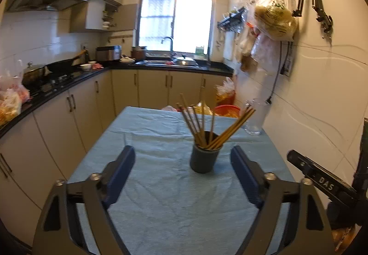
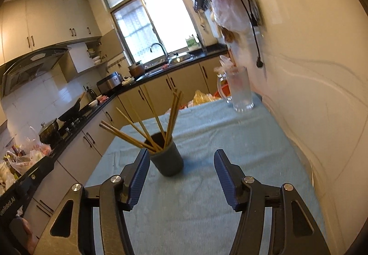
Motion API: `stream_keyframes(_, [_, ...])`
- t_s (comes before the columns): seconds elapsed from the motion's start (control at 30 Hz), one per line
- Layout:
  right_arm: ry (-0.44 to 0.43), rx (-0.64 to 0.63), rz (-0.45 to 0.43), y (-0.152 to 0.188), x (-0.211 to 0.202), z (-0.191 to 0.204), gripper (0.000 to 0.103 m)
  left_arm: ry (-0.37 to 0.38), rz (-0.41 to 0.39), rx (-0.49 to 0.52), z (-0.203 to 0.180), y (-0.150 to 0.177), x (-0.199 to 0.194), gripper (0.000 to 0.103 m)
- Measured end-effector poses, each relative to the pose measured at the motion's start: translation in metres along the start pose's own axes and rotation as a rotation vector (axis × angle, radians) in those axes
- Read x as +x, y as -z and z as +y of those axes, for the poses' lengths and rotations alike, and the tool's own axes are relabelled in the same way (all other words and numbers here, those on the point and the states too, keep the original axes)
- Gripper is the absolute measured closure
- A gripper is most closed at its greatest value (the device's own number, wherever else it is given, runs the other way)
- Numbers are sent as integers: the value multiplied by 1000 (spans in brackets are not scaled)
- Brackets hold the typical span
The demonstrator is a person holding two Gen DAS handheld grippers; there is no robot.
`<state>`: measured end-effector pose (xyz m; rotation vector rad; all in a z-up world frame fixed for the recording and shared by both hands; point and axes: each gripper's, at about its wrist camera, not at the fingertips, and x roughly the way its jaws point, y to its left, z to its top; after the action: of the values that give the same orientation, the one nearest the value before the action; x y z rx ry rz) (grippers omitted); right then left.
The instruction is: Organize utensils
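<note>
A dark grey holder cup (image 1: pixel 203 159) stands upright on the table's light blue cloth (image 1: pixel 161 197), with several wooden chopsticks (image 1: pixel 200 125) fanned out of it. My left gripper (image 1: pixel 182 153) is open and empty, short of the cup, which lies just beyond its fingertips. In the right wrist view the same cup (image 2: pixel 169 160) and chopsticks (image 2: pixel 147 127) stand just past my right gripper's (image 2: pixel 181 157) left fingertip. My right gripper is open and empty.
A clear glass pitcher (image 2: pixel 240 89) stands at the table's far right by the white wall (image 2: pixel 310 70); it also shows in the left wrist view (image 1: pixel 256 115). Plastic bags (image 1: pixel 274 16) hang from wall hooks. Kitchen counters (image 1: pixel 69 84) run along the left and back.
</note>
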<state>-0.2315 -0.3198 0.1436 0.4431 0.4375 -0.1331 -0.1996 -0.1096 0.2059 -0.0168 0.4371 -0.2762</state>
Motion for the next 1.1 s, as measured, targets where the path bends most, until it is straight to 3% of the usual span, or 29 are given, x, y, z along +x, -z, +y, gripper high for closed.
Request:
stream_keyframes(0.17, [35,-13,8,16,-5,5,37,-87,-56,-33,14,16,-15,2])
stream_keyframes(0.37, [64,-50,24,34,-7,17,32,-151,-84,-88,38,35,-26,0])
stream_keyframes(0.77, [131,-111,40,57,-1,27,29,-120,109,-103,49,71,9,0])
stream_keyframes(1.1, [167,-129,86,67,17,28,28,-105,186,-92,51,85,30,0])
